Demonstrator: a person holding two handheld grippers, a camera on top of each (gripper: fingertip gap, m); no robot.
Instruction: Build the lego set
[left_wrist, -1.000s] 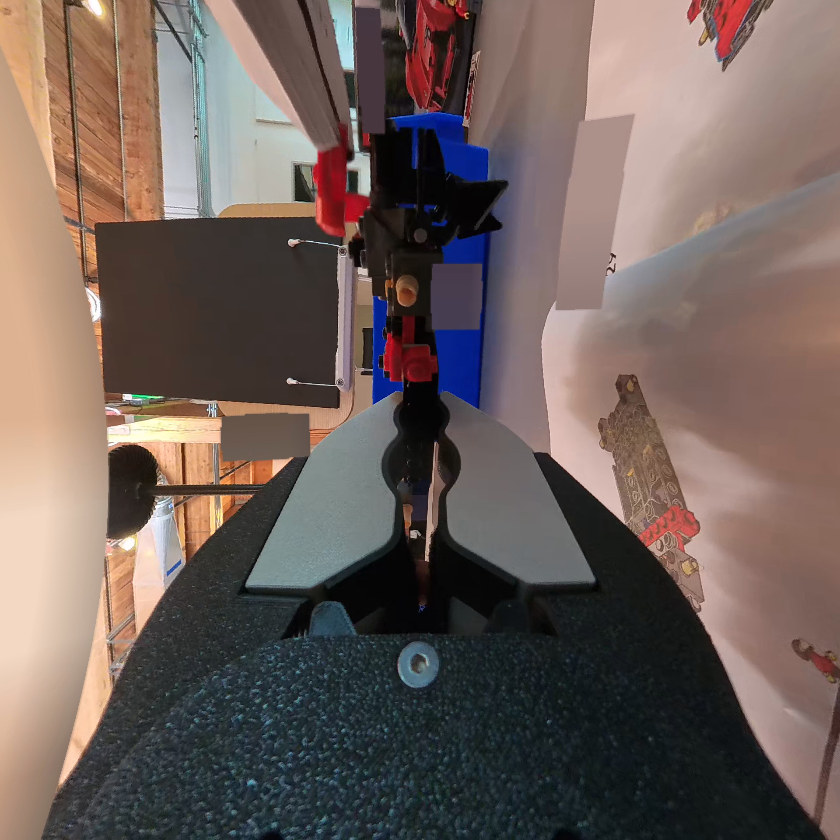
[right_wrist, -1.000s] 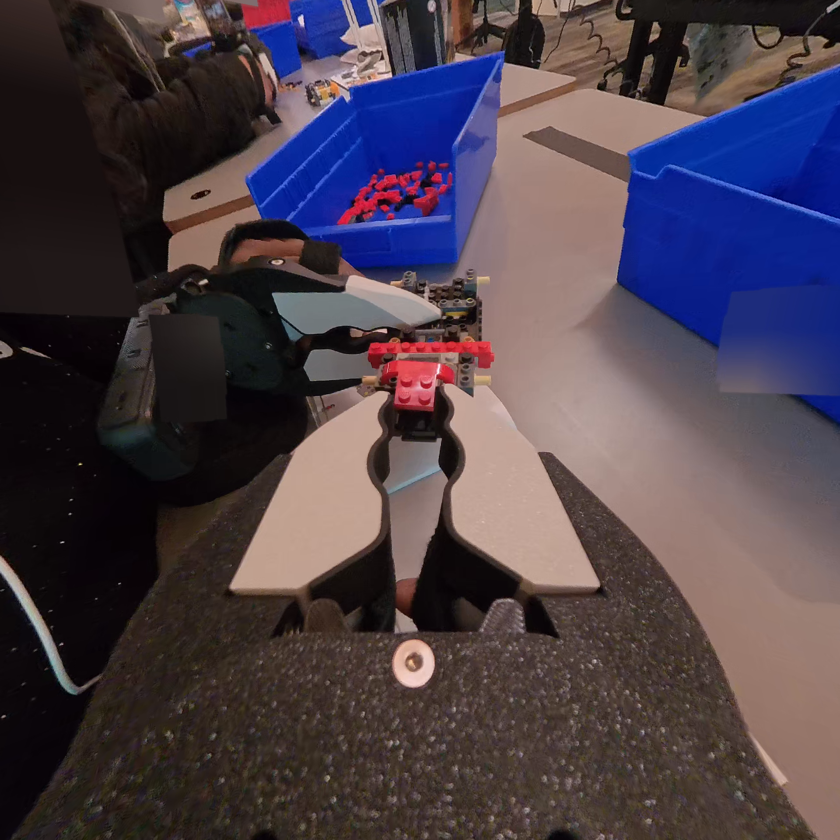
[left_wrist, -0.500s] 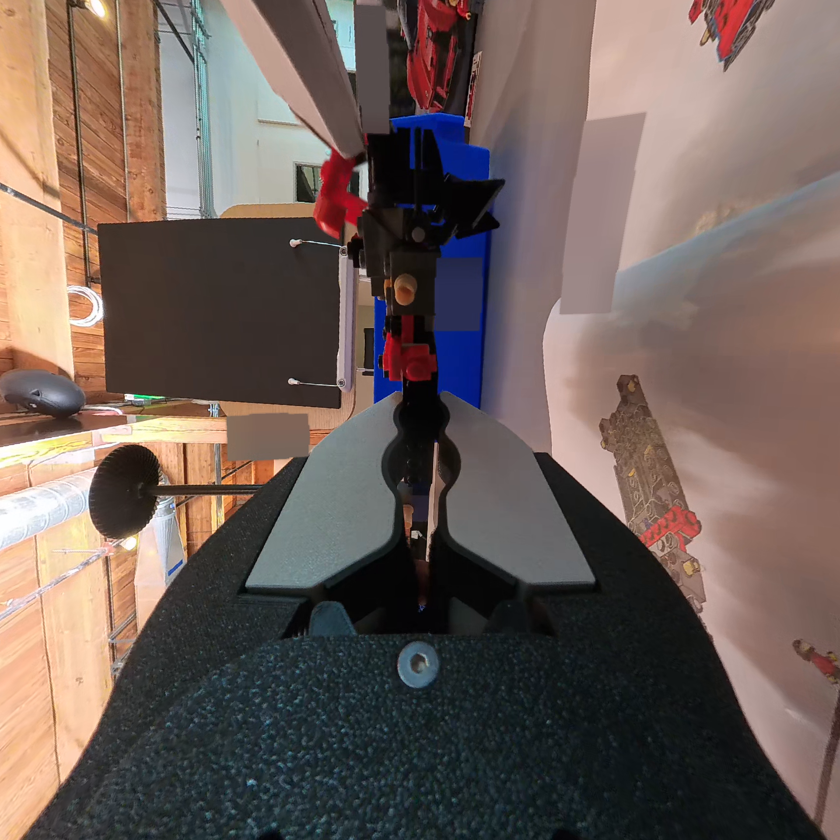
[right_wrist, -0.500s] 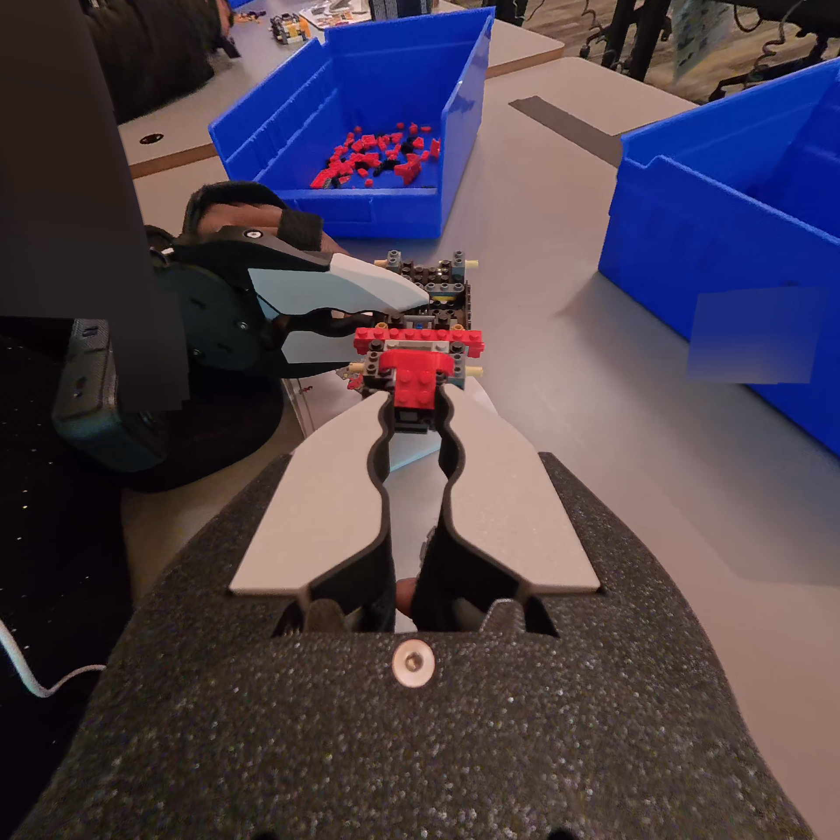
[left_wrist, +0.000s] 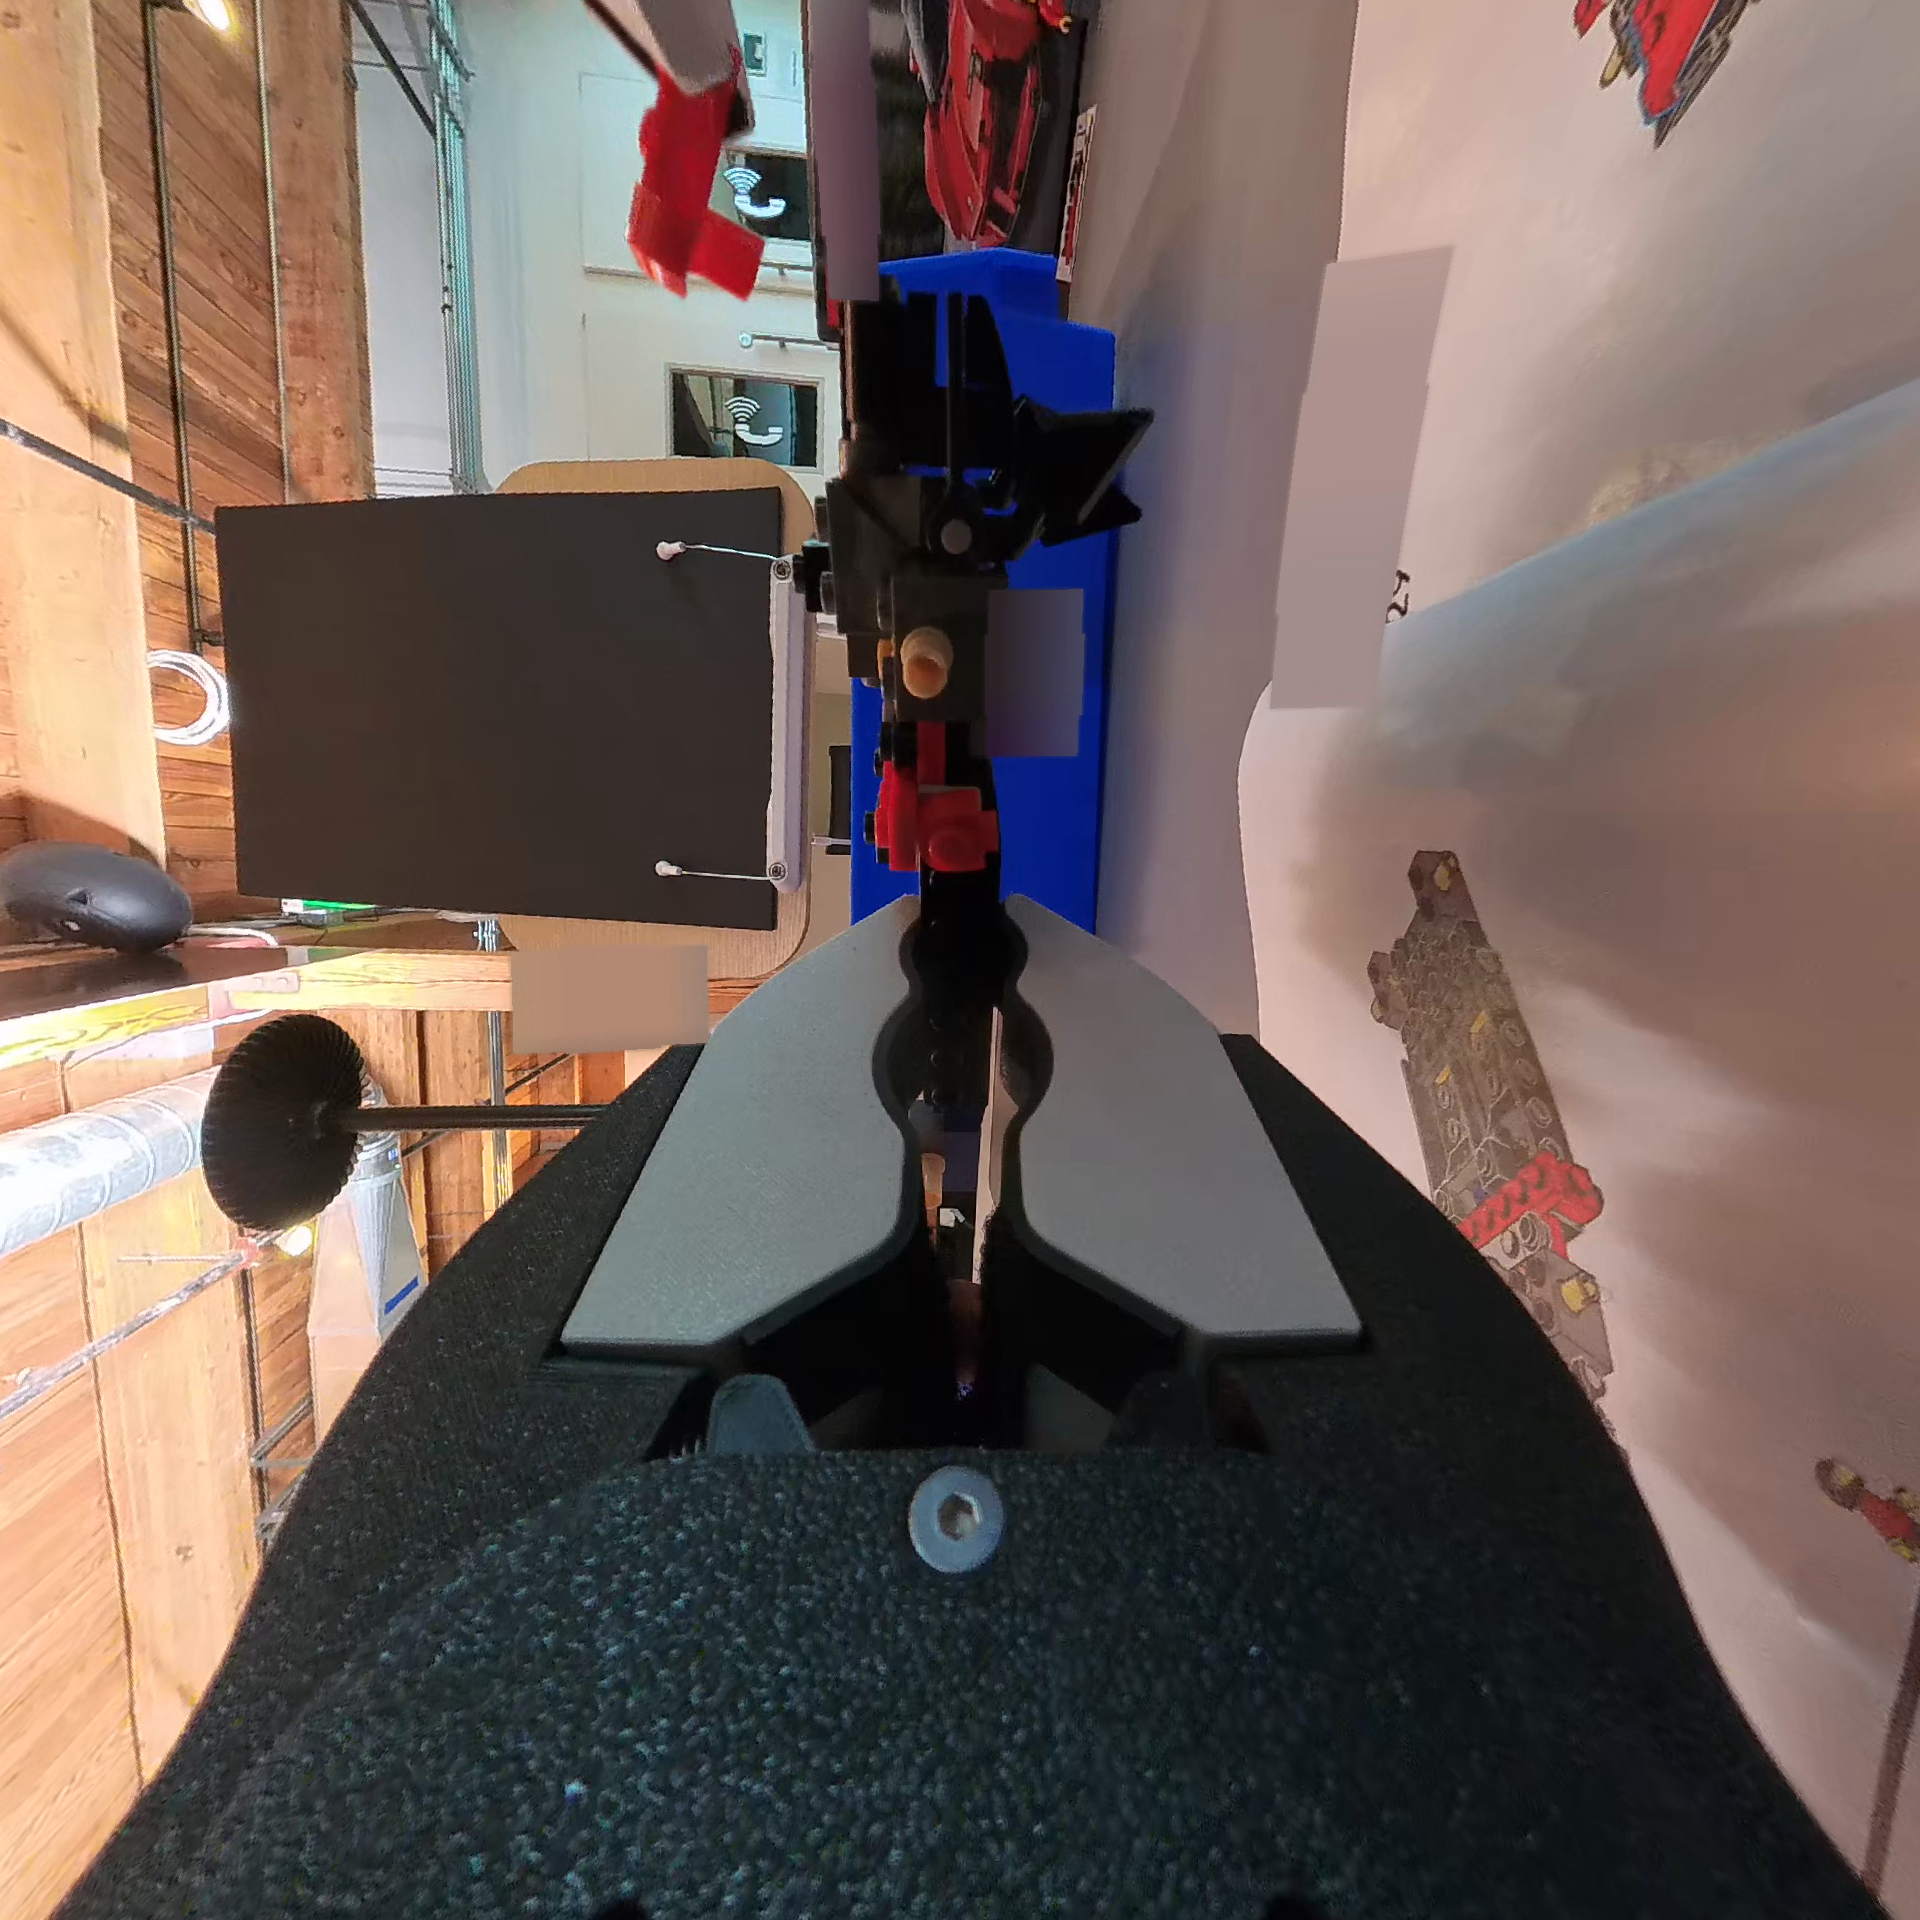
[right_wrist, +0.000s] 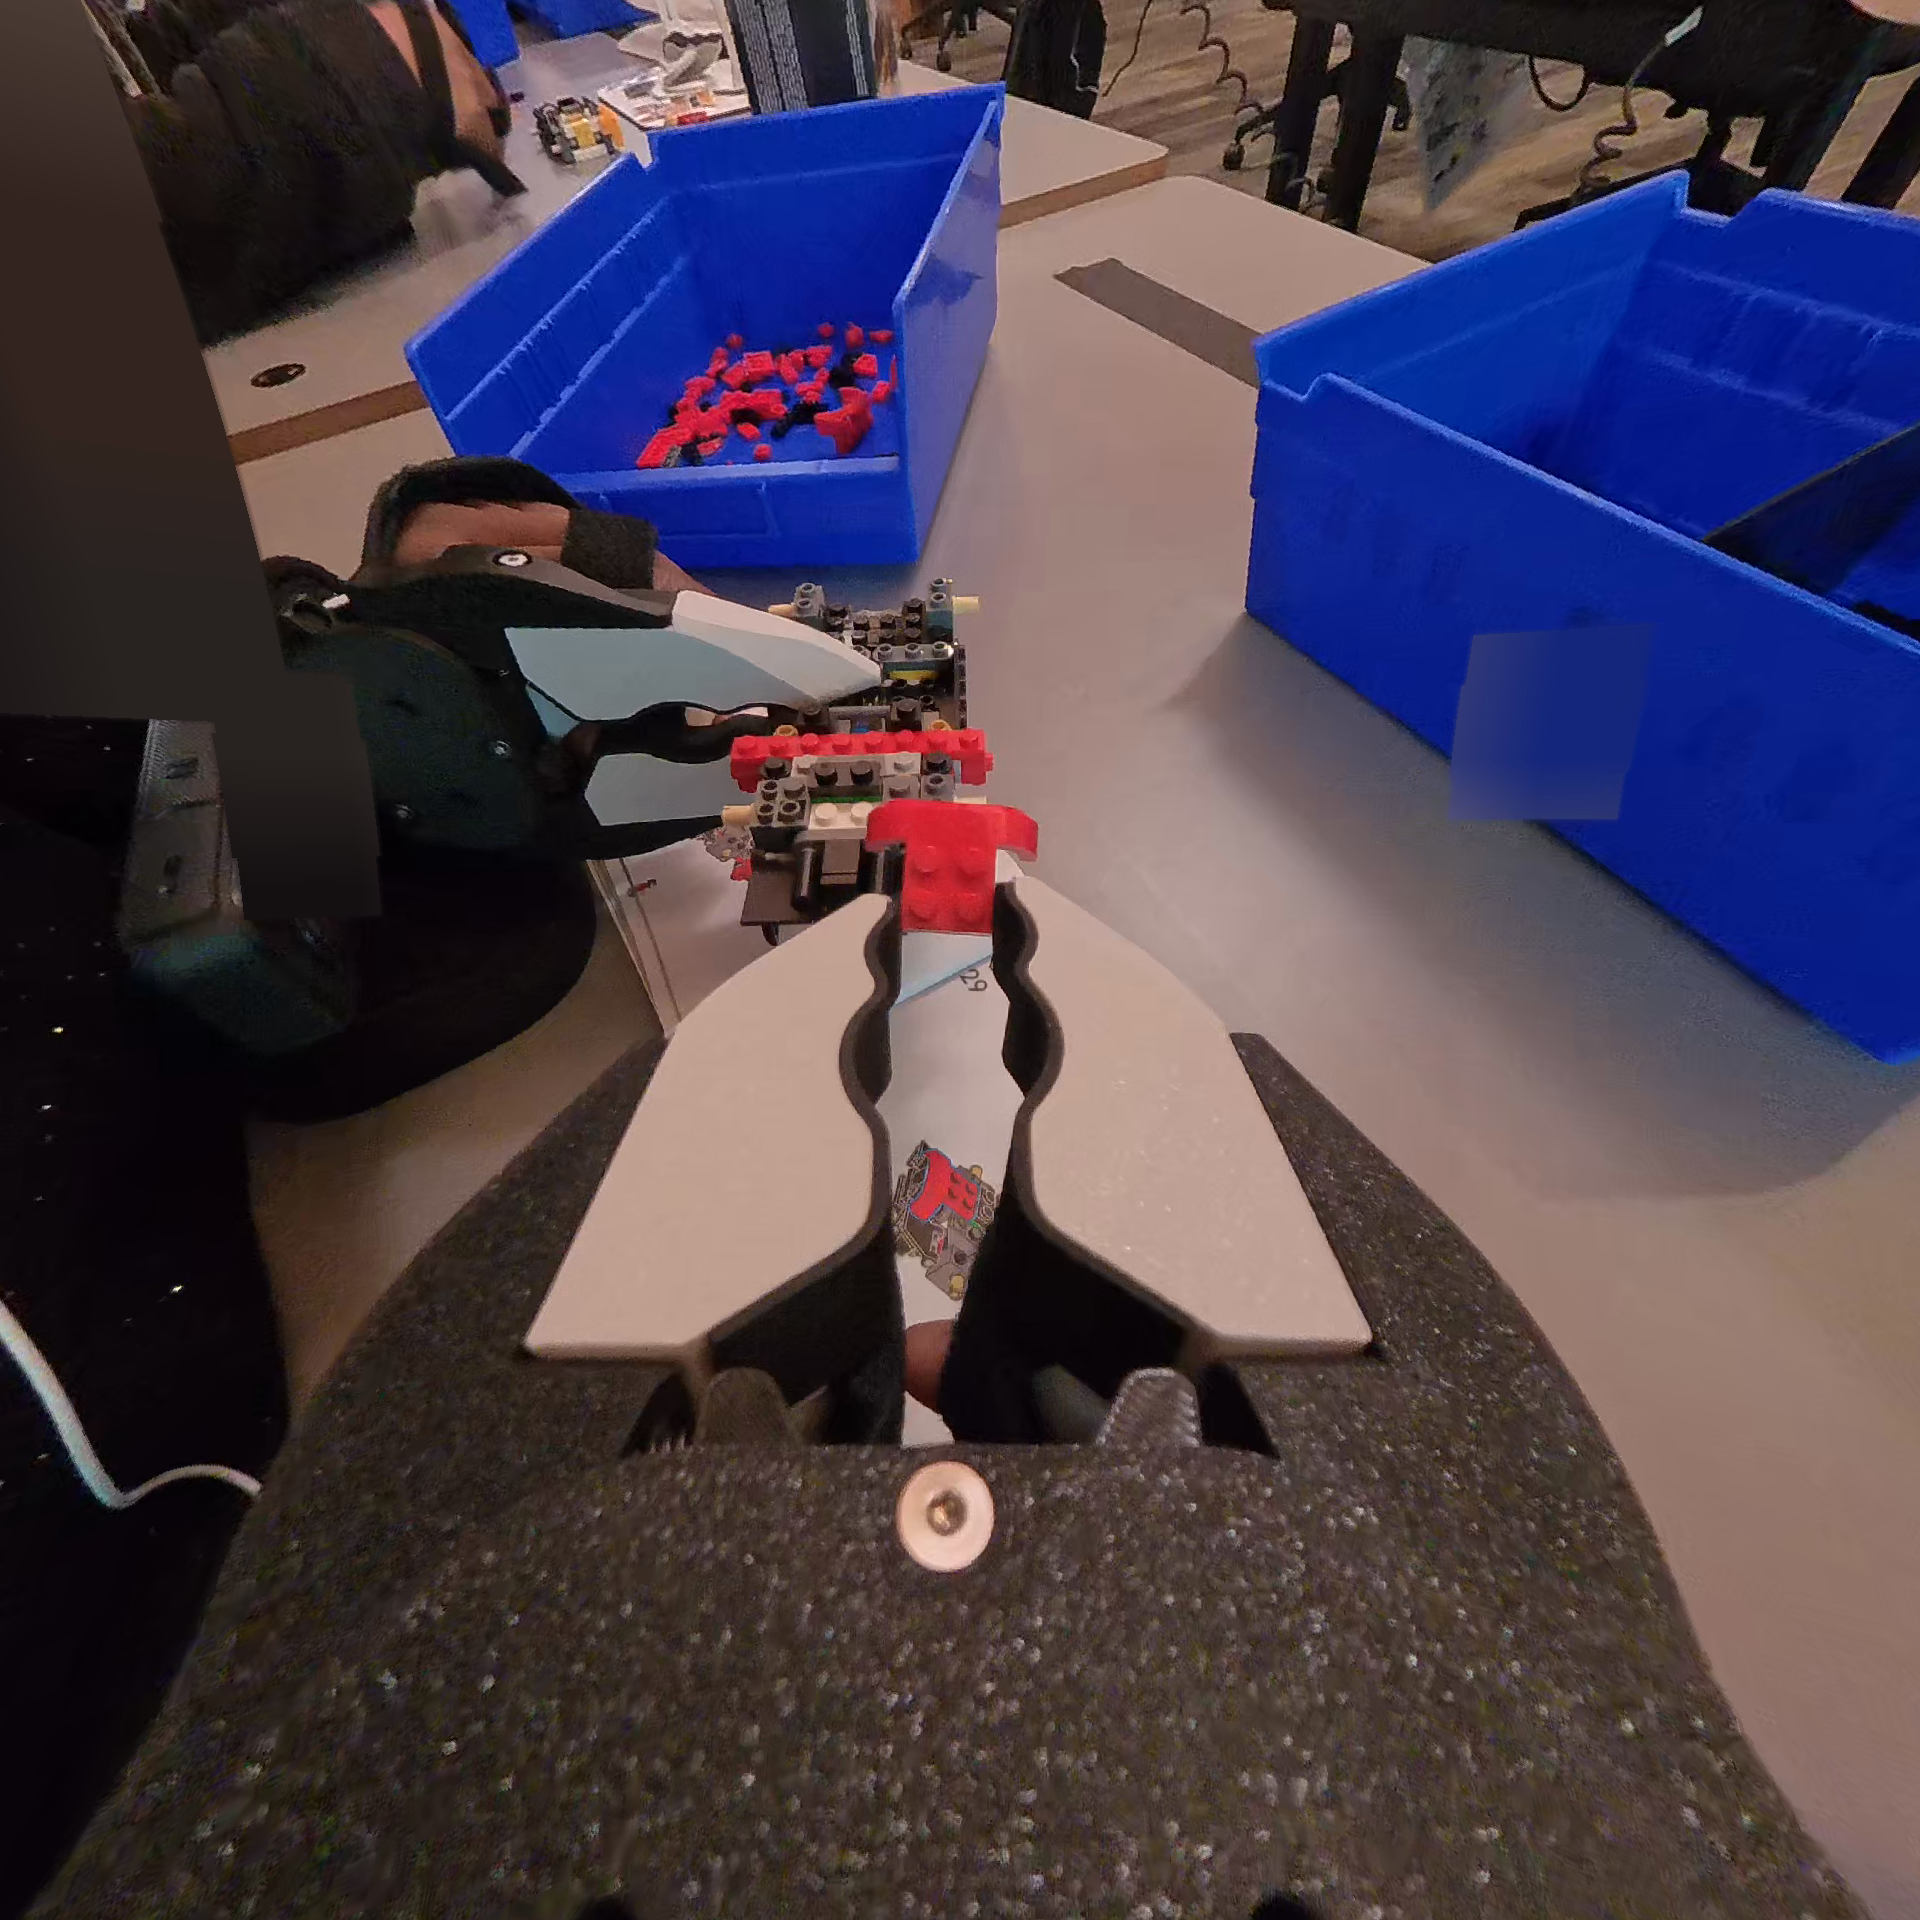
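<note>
The right gripper (right_wrist: 943, 904) pinches a red piece (right_wrist: 951, 857) by its studded tail between its fingertips, leaving the piece's wide curved front free to be pressed on. The piece sits just beside the near end of the model (right_wrist: 862, 758), slightly to its right; whether they touch is unclear. The left gripper (left_wrist: 961, 935) is clamped on the model's edge from the side, holding it just above the table (right_wrist: 1143, 644), probably to keep it steady and its studded top open to the other gripper. An instruction sheet (right_wrist: 940, 1195) lies under the grippers, showing a drawing of a similar red part on the build. Farther out, a blue bin (right_wrist: 935, 312) holds loose red and black bricks (right_wrist: 774, 400), and a second blue bin (right_wrist: 1558, 540) stands to the right.
</note>
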